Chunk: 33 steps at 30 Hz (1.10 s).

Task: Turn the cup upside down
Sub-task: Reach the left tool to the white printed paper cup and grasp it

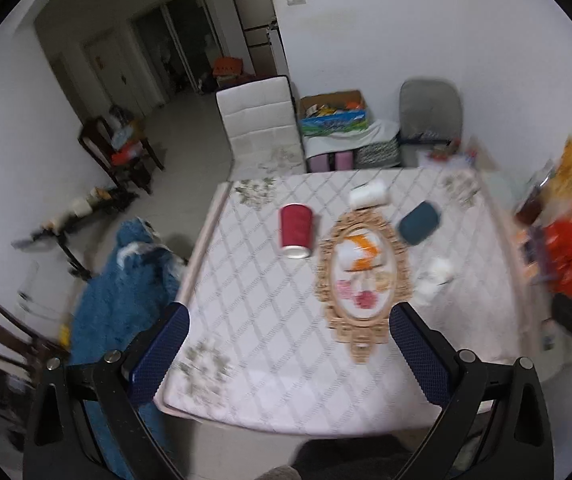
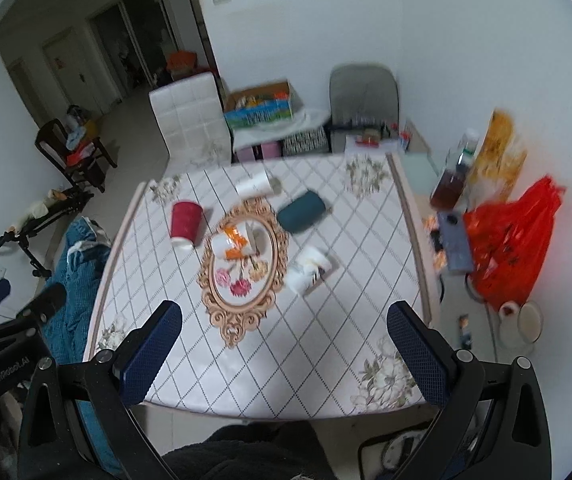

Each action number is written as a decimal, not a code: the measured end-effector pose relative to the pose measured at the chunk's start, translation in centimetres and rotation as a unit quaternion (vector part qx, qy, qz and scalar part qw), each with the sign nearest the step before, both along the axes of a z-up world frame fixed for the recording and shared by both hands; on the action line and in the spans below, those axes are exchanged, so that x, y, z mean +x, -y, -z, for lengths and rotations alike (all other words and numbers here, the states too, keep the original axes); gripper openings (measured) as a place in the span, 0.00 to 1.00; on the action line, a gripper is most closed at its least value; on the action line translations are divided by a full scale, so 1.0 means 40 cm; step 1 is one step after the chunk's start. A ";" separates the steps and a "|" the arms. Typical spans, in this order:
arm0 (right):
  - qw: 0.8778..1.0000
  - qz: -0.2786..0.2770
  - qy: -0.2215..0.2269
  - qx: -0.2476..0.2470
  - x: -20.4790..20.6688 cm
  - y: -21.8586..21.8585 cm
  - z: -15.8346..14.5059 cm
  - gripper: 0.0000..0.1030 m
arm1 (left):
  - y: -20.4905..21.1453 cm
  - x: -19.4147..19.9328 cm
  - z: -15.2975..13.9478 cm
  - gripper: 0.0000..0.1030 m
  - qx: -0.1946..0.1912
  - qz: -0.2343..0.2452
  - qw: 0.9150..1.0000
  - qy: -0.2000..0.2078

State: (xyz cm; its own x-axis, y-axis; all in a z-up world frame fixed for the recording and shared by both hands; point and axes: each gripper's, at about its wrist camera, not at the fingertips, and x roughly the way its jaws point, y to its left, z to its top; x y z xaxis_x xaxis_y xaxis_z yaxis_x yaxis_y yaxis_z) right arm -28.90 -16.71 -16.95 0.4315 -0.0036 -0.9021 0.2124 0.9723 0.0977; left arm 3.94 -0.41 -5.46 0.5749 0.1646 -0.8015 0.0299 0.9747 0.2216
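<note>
In the left wrist view, the left gripper is held with fingers wide and empty; the red cup is seen well ahead on the counter. A sideways knock could be caused by blur-hidden misalignment. In the right wrist view, the right gripper is likewise spread wide, the cup lying ahead-left; the ornate tray and white mug are found nearer, crowding any approach.

Around the one oval tray on the table: five cups in all. One red cup lies left of it, one white cup beyond it, one teal cup to its right, one white printed cup nearer right, and one orange-patterned cup on it (blurred).
</note>
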 end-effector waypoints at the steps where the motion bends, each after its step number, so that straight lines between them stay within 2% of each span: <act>1: 1.000 0.003 -0.011 0.005 0.015 0.009 0.034 1.00 | 0.006 0.020 0.025 1.00 0.016 0.008 1.000 -0.003; 4: 0.999 0.015 -0.042 0.021 0.060 0.035 0.139 1.00 | 0.023 0.083 0.105 1.00 0.064 0.028 0.997 -0.018; 7: 0.995 0.039 -0.075 0.046 0.107 0.061 0.257 1.00 | 0.039 0.139 0.165 1.00 0.094 0.053 0.994 -0.027; 10: 0.991 0.067 -0.098 0.064 0.145 0.086 0.353 1.00 | 0.066 0.206 0.223 1.00 0.123 0.087 0.988 -0.034; 13: 0.985 0.104 -0.120 0.073 0.183 0.120 0.452 1.00 | 0.111 0.279 0.278 0.99 0.149 0.134 0.979 -0.043; 18: 0.965 0.171 -0.163 0.110 0.222 0.187 0.611 1.00 | 0.215 0.385 0.387 0.99 0.185 0.218 0.956 -0.064; 22: 0.955 0.203 -0.188 0.102 0.225 0.218 0.690 1.00 | 0.320 0.445 0.469 0.99 0.208 0.287 0.932 -0.077; 28: 0.940 0.245 -0.222 0.085 0.204 0.272 0.789 1.00 | 0.466 0.481 0.559 0.99 0.186 0.360 0.905 -0.132; 33: 0.929 0.267 -0.245 0.074 0.150 0.318 0.836 1.00 | 0.583 0.468 0.637 0.99 0.179 0.409 0.876 -0.182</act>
State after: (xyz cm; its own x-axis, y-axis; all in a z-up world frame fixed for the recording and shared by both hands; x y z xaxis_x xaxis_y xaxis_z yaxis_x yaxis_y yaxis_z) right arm -22.92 -29.44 -50.41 -0.0585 0.0400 -0.9975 0.7152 0.6988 -0.0139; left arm 22.66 -23.74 -30.94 0.3349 0.0947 -0.9375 0.8185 0.4637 0.3393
